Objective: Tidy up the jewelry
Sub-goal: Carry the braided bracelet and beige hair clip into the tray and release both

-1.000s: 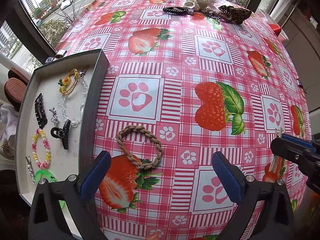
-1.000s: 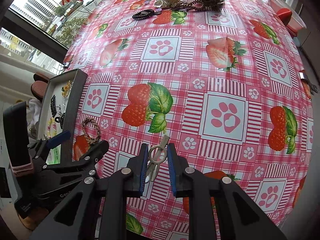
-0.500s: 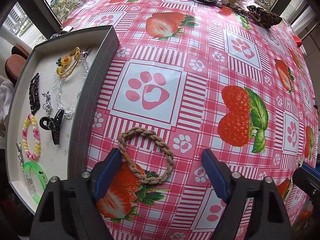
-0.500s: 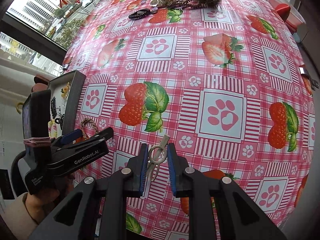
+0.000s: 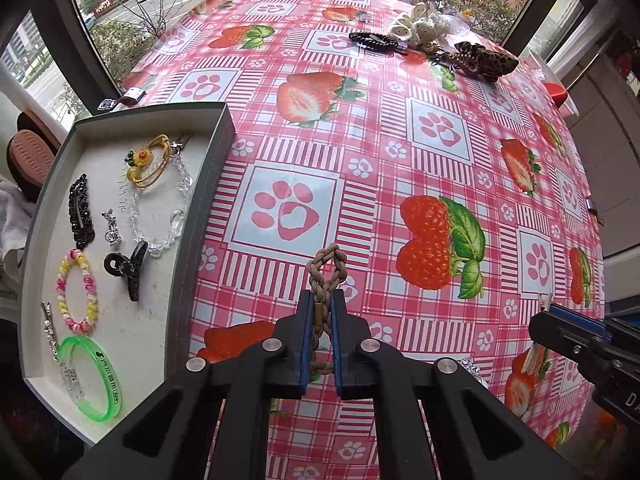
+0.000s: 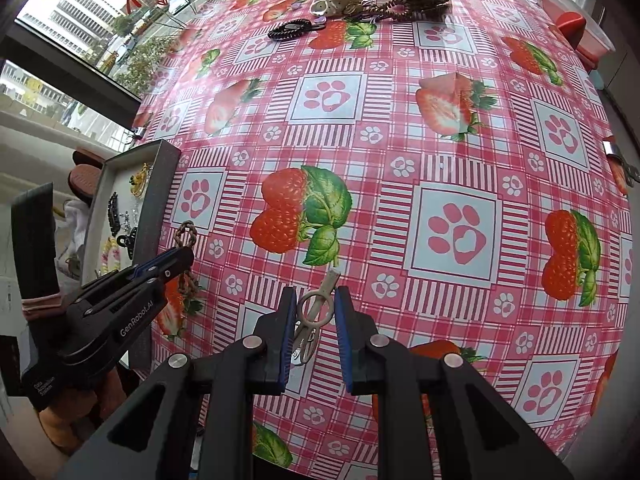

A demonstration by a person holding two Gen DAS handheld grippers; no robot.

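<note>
My left gripper [image 5: 320, 300] is shut on a brown braided bracelet [image 5: 326, 270], squeezed into a narrow loop that sticks out past the fingertips above the tablecloth. It also shows in the right wrist view [image 6: 186, 236]. A grey tray [image 5: 200, 204] at the left holds several pieces of jewelry, among them a green bangle [image 5: 92, 380] and a black claw clip [image 5: 128, 268]. My right gripper [image 6: 312, 300] is narrowed around a beige hair clip [image 6: 316, 308] that lies between its pads.
Hair accessories lie at the far edge: a black hair tie [image 5: 372, 40], a white scrunchie [image 5: 416, 26] and a leopard clip [image 5: 484, 60]. The strawberry tablecloth [image 5: 400, 160] covers the table. A window runs behind it. The right gripper [image 5: 580, 344] shows at the left view's right edge.
My left gripper has closed on the braided bracelet, which lay round on the cloth, and lifted it. The right gripper has not moved.
</note>
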